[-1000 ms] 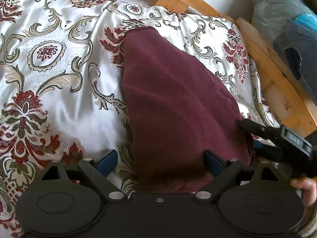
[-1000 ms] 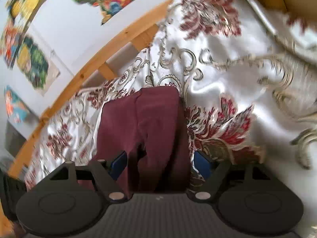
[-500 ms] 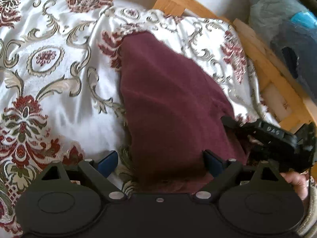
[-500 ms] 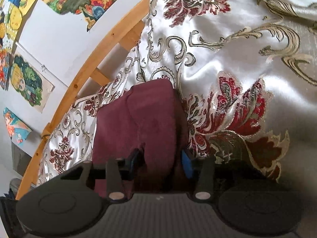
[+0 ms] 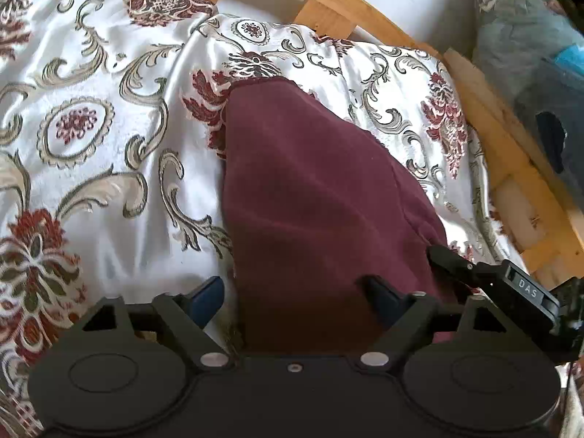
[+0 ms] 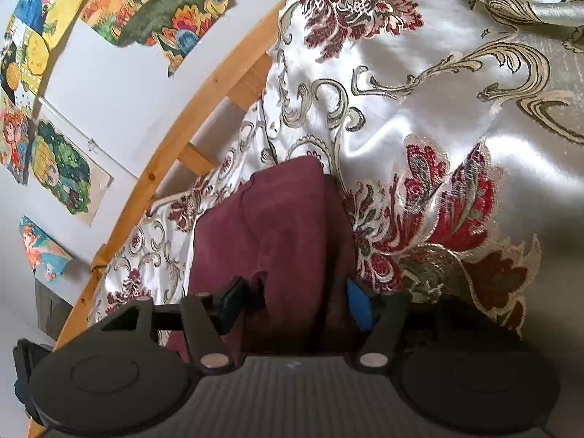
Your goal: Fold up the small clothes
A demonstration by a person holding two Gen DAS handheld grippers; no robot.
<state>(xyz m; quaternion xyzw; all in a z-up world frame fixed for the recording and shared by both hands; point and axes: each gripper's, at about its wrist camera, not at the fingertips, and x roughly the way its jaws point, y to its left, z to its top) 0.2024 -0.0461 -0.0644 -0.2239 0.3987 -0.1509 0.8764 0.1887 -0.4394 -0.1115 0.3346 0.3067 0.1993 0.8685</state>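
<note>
While spread over the floral bedspread [image 5: 91, 168], maroon garment [image 5: 310, 197] runs lengthwise straight ahead from both tools. Left gripper [image 5: 295, 295] gaping wide across its near hem, gripping nothing; right gripper [image 6: 295, 299] narrowed onto the adjoining corner. Legible: "DAS" on right tool.

1. We see the garment [image 5: 314, 197] as matt, soft maroon cloth with a fine nap.
2. Beneath it, the bedspread [image 5: 109, 168] is glossy satin with raised woven motifs.
3. Beyond the bedspread, we see a smooth, pale wood frame [image 6: 164, 153].
4. Above the frame, the pictures [image 6: 62, 171] look like matt paper.
5. Our left gripper [image 5: 292, 292] and right gripper [image 6: 292, 295] are matt black plastic.
</note>
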